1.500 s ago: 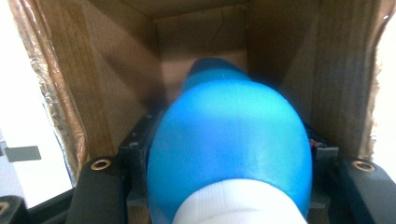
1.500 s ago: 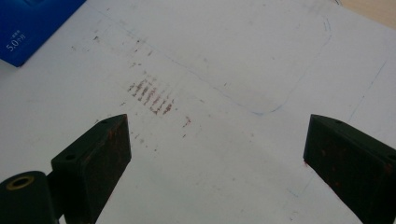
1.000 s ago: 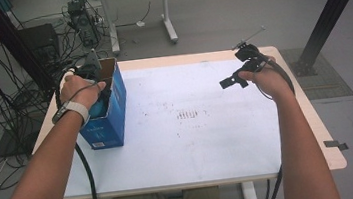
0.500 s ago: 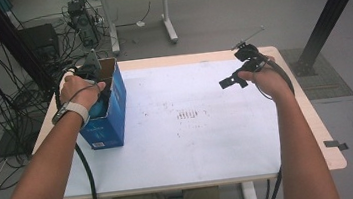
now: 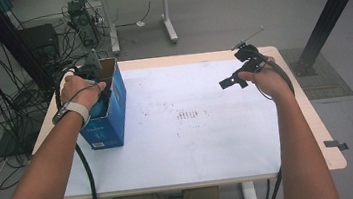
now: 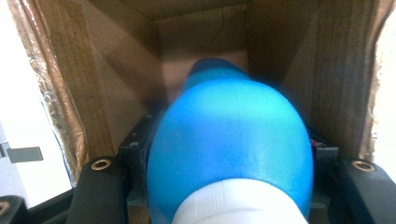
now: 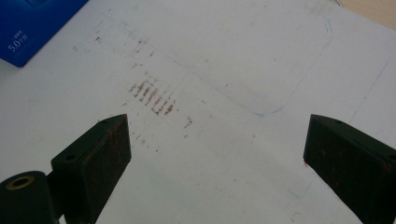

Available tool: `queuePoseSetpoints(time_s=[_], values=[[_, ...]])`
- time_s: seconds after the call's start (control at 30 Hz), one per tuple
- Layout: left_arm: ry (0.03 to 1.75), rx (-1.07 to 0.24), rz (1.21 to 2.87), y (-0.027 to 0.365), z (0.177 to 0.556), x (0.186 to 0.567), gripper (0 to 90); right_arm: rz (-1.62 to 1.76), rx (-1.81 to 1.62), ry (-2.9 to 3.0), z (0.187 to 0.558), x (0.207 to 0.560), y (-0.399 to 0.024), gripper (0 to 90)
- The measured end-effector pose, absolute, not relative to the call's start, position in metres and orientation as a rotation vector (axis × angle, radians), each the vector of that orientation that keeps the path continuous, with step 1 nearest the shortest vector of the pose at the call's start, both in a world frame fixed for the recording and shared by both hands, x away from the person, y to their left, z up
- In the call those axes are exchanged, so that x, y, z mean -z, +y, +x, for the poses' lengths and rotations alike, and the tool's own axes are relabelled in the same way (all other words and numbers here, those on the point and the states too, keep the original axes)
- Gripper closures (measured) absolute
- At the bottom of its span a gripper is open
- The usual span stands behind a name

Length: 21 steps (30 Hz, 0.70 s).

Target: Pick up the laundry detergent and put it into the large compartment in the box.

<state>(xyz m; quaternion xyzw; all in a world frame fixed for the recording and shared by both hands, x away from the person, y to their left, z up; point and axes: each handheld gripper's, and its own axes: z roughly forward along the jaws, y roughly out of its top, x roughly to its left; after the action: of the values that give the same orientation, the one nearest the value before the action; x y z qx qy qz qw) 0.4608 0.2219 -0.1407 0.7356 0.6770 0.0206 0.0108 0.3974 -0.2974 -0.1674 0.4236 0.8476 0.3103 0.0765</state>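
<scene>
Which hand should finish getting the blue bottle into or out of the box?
Left. The left gripper is already shut on the blue bottle inside the cardboard box. The right gripper hangs open over the bare table, far across.

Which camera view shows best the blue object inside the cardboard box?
The left gripper view: the blue object sits between its jaws inside the brown box. The high view shows a small blue patch beneath the left hand; the right gripper view shows the box's corner.

Bench: standing with a pale wooden edge, carrying a white sheet.
Sheet: showing reddish-brown smudges.
Blue box: sitting open-topped at the left side.
</scene>
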Motion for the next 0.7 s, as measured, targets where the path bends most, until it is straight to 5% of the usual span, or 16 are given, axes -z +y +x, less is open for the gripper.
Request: queuePoseSetpoints(time_s=[0.7], values=[[2.116,-0.056,2.298,0.2215,0.4619,0.1408,37.6,1.276,-0.932,2.542,0.3973,0.1679,-0.2988,7.4]])
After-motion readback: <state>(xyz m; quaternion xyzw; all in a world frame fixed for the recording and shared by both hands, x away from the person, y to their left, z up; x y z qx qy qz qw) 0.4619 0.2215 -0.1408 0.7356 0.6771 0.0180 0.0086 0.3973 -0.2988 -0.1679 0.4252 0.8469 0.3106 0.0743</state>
